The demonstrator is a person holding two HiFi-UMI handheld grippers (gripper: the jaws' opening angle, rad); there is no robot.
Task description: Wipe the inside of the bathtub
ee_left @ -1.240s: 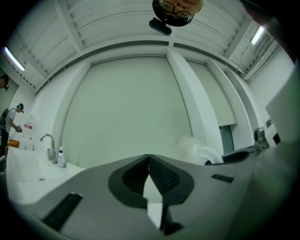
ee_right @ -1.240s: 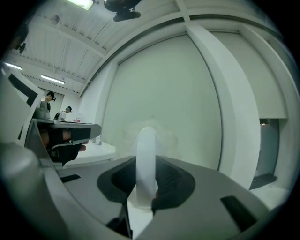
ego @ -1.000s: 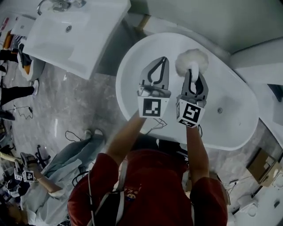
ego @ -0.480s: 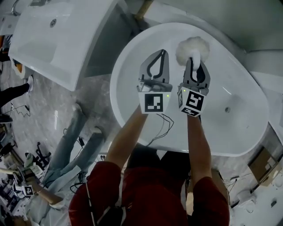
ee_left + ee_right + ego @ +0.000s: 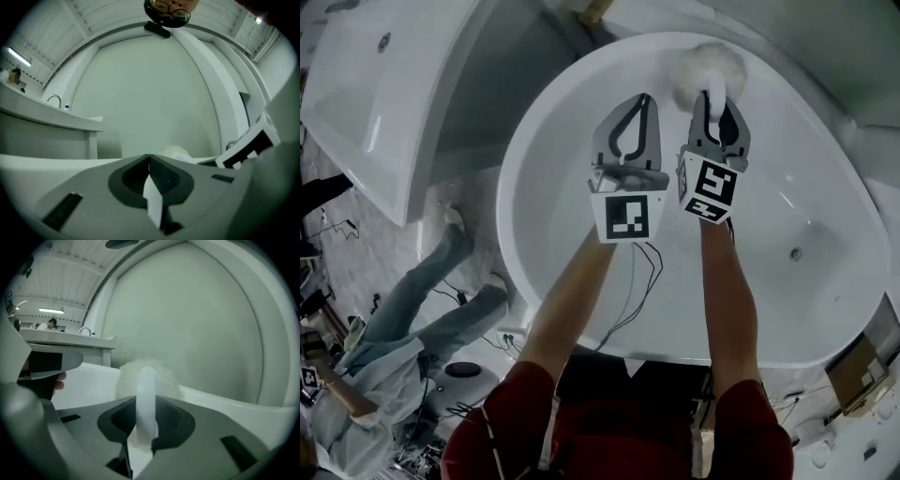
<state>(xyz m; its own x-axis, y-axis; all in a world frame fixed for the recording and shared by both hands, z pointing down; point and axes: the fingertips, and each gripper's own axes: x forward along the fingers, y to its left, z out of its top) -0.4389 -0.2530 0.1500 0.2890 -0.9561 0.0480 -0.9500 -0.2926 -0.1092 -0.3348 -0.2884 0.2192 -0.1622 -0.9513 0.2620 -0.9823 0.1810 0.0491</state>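
A white oval bathtub (image 5: pixel 534 225) fills the head view. My right gripper (image 5: pixel 713 101) is shut on the white handle (image 5: pixel 146 394) of a fluffy white brush (image 5: pixel 709 67), whose head rests against the tub's far inner wall near the rim. In the right gripper view the fluffy brush head (image 5: pixel 145 373) stands just beyond the jaws. My left gripper (image 5: pixel 643 99) hovers beside it over the tub's inside, jaws shut with nothing between them (image 5: pixel 149 157). The tub's drain (image 5: pixel 796 253) lies at the right.
A second white tub (image 5: pixel 366 122) stands at the left, with a dark gap between the two. A person in light clothes (image 5: pixel 384 328) lies on the floor at lower left among cables. Cardboard (image 5: pixel 853 361) sits at lower right.
The view has shifted so the tub fills more of the frame. Both grippers and the brush have moved toward the tub's far rim.
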